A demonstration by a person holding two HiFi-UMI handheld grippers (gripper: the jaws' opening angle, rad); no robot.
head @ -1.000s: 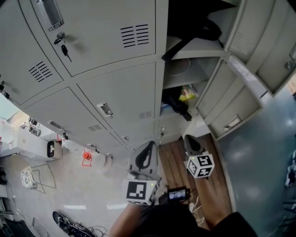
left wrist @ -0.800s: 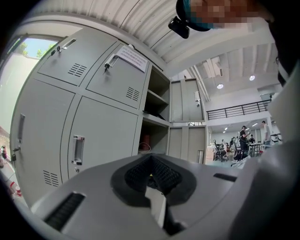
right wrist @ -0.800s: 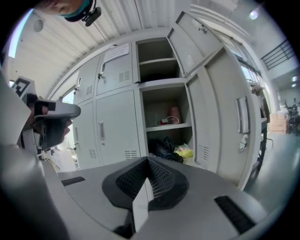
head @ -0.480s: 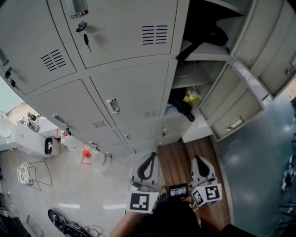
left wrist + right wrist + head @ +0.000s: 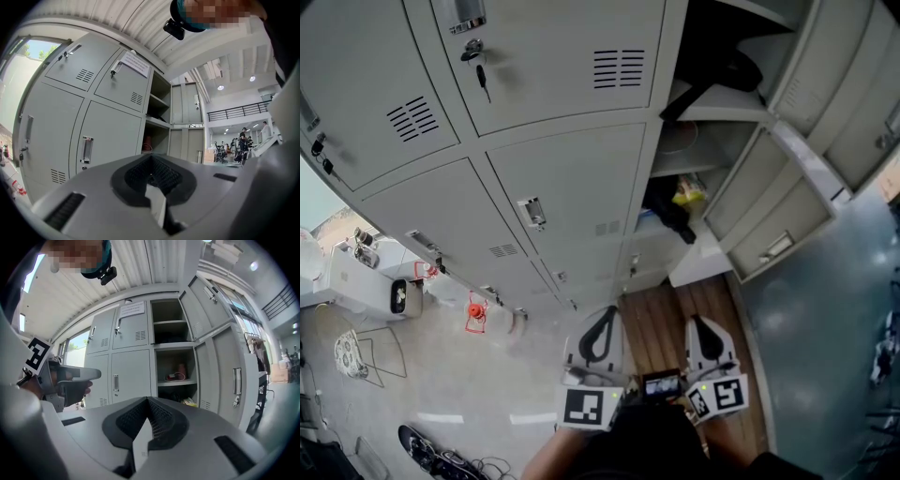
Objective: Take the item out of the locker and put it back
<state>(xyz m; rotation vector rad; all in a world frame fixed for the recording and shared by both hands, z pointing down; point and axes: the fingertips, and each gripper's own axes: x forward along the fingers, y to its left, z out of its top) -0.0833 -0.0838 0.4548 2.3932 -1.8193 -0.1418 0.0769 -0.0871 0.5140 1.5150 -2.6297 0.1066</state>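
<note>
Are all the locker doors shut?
No, a door on the right hangs wide open, and a yellow packet shows inside.

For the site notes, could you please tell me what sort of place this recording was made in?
Probably a locker area in an open workplace hall: a bank of grey metal lockers, some open, people gathered beyond, and a railed balcony.

Locker area in open-plan office hall: grey metal lockers, mezzanine railing, ceiling lights, people at desks in bkgd.
</note>
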